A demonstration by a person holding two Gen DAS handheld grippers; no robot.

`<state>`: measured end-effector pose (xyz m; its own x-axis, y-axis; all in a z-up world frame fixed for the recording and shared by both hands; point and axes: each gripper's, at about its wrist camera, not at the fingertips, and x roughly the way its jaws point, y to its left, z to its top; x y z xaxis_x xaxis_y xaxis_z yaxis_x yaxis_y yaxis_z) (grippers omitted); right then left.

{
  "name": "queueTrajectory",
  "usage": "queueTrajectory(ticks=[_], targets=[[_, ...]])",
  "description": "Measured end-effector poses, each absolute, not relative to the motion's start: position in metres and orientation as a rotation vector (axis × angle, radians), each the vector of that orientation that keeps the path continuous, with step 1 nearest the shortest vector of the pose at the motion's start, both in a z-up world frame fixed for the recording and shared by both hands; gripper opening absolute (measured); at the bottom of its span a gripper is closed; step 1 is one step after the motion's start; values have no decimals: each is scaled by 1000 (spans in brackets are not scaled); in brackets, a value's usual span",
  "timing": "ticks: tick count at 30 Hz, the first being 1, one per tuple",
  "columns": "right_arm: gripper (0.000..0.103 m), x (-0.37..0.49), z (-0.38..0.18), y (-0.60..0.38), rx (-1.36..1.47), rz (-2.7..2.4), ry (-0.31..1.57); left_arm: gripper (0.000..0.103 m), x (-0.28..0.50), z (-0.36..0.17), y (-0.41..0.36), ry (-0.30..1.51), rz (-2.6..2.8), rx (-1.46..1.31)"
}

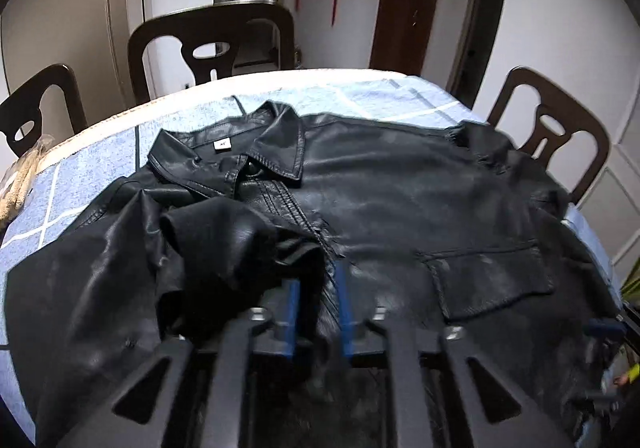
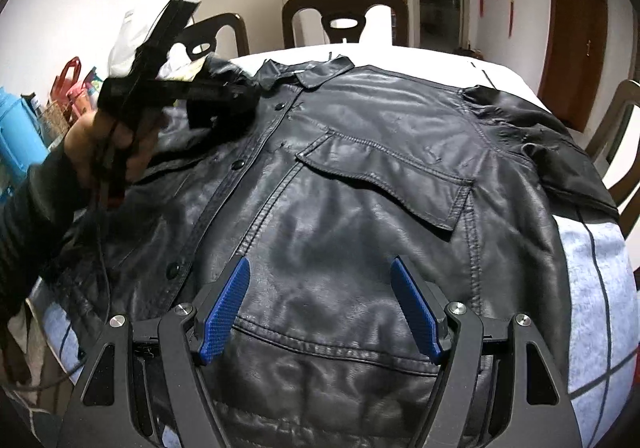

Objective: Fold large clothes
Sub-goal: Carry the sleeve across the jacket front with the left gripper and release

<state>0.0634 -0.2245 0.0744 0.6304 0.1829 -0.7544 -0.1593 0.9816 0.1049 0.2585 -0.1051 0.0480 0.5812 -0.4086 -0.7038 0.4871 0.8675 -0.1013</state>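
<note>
Jacket: black faux-leather collared jacket [image 2: 360, 175] lies front-up on the blue checked cloth-covered surface [image 2: 592, 288], collar far, hem near.
Left tongs [image 1: 318, 288]: nearly pressed together, pinching the left sleeve's black cuff [image 1: 240, 244] over the placket.
Right tongs [image 2: 320, 308]: spread, empty, above the near-right hem.

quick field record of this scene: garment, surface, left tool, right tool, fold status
garment: black leather jacket, front up, collar at the far side
surface: table with blue checked cloth
left tool: nearly closed over the jacket's left sleeve; actual grip unclear
right tool: open, over the lower front panel, empty
fold status: left sleeve brought inward; right sleeve not yet folded
</note>
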Motion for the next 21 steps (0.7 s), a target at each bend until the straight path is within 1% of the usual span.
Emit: queueTrajectory(ticks=[1,3,4,5,9,13,17,21], targets=[[73,64,75,-226,38,199,867,35,249,57,-98,769,-530,87],[73,67,79,-226,62,213,861,51,231,80,-69,708,-512,44],[73,69,81,-226,72,225,854,54,220,89,-53,671,-484,24],[73,73,85,-223,85,243,845,60,216,97,-38,648,-446,8],[73,90,100,-207,116,316,820,61,214,110,26,630,-272,-68],[73,113,114,-185,100,366,786,61,220,105,74,660,-135,-140],[73,150,110,-151,64,440,800,61,222,87,80,718,-139,-155],[73,196,85,-101,109,678,927,61,233,68,79,758,-146,-162]])
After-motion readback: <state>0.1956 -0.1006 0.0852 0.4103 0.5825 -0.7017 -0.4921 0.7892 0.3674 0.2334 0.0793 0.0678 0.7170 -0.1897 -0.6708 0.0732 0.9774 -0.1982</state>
